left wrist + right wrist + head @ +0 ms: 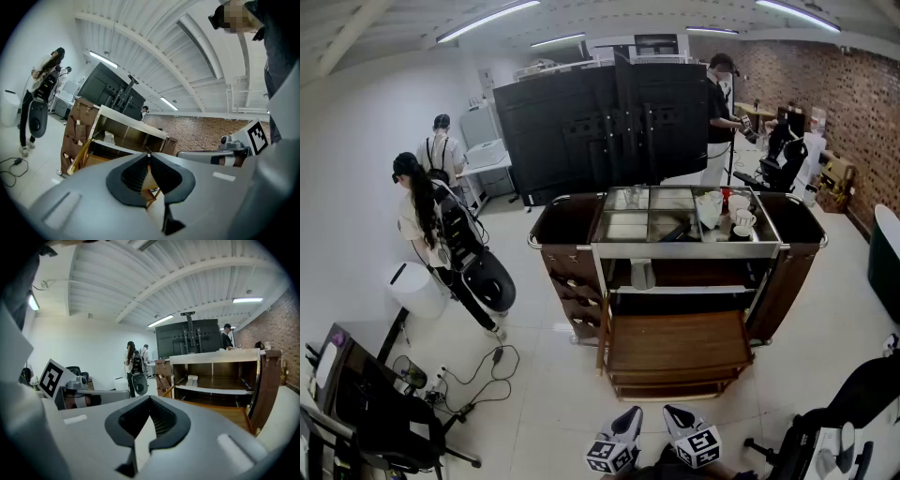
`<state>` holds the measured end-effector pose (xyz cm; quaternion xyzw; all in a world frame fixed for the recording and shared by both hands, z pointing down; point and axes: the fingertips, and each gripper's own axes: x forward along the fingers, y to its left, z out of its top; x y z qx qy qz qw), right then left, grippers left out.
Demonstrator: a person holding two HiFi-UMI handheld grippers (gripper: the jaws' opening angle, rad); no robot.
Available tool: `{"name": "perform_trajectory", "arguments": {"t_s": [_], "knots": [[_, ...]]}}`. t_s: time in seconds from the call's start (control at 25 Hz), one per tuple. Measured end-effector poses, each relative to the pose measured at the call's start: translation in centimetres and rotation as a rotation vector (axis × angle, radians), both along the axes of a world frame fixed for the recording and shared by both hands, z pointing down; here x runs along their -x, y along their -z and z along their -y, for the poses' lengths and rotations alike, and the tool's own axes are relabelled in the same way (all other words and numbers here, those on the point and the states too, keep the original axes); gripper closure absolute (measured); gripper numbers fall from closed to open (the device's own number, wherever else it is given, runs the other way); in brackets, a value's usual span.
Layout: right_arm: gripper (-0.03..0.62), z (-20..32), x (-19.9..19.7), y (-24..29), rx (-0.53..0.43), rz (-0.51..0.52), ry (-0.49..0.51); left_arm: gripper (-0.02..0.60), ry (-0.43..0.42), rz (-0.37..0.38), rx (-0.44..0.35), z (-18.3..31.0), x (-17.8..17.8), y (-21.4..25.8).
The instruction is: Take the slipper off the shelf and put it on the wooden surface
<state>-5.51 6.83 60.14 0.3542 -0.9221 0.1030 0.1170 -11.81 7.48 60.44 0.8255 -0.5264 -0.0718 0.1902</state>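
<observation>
Your left gripper and right gripper are clenched empty. The slipper at twelve o'clock looks light and soft, so pinch its edge.

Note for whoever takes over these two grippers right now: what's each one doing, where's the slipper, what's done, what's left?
Left gripper: shut, empty, held short of the cart.
Right gripper: shut, empty, also short of the cart.
Slipper: lying on the shelf under the cart's top, not gripped.
Wooden surface: the board below that shelf, facing you.
Done: nothing yet.
Left: reach in, grip the slipper, lift it out and set it on the wooden surface.
</observation>
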Motion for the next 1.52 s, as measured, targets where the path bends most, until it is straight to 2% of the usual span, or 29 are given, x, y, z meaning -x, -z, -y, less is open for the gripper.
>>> {"name": "perform_trajectory", "arguments": {"t_s": [0.36, 0.56, 0.84, 1.0, 1.28, 1.52], "knots": [[0.595, 4.7, -5.5, 0.5, -0.009, 0.021, -0.015, 0.557, 0.001, 0.026, 0.043, 4.9, -4.7, -1.0], [0.595, 7.6, -8.5, 0.4, -0.005, 0.077, -0.041, 0.554, 0.051, 0.112, 0.089, 9.5, -5.2, -2.4], [0.595, 11.3, -8.9, -0.5, 0.055, 0.108, -0.012, 0.532, 0.07, 0.188, 0.108, 15.7, -4.7, -1.7], [0.595, 14.2, -9.2, -1.7, 0.085, 0.109, -0.005, 0.51, 0.095, 0.235, 0.14, 20.0, -4.0, -2.9], [0.595, 17.9, -10.5, -2.2, 0.116, 0.155, -0.092, 0.439, 0.097, 0.36, 0.172, 30.8, -1.6, -4.6], [0.595, 19.6, -9.7, -3.3, 0.135, 0.136, -0.106, 0.439, 0.115, 0.432, 0.225, 43.6, 0.3, -7.4]]}}
